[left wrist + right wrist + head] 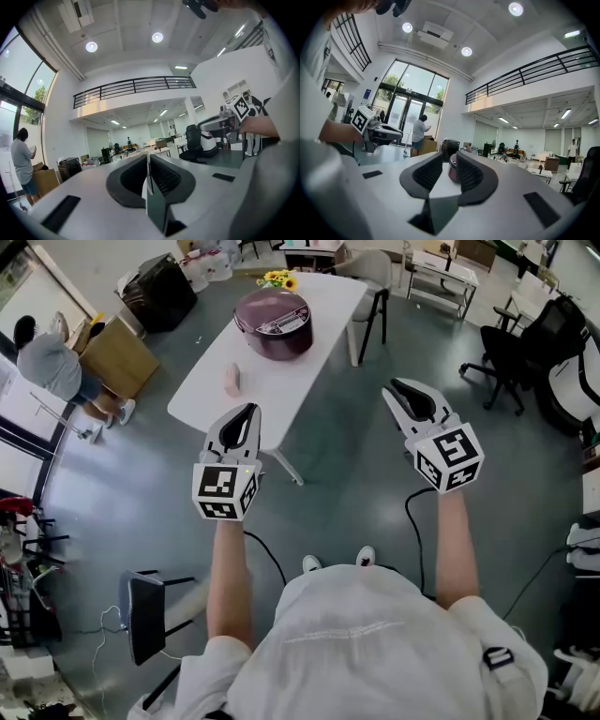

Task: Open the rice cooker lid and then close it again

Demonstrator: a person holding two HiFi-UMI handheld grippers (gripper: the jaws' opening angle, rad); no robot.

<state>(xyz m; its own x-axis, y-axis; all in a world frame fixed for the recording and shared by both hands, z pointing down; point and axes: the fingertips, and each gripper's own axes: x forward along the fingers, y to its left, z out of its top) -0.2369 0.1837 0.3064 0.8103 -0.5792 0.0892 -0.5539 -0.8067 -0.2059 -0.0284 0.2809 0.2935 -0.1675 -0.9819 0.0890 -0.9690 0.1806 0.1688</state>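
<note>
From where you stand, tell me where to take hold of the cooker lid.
Take the lid at its rim beside the silver panel, coming from the table's near side. The lid lies shut and flat, and the panel probably marks the front. No latch or hinge can be made out.

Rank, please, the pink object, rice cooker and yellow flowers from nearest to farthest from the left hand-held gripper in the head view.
1. Pink object, table's near end.
2. Rice cooker, mid-table.
3. Yellow flowers, far end.
</note>
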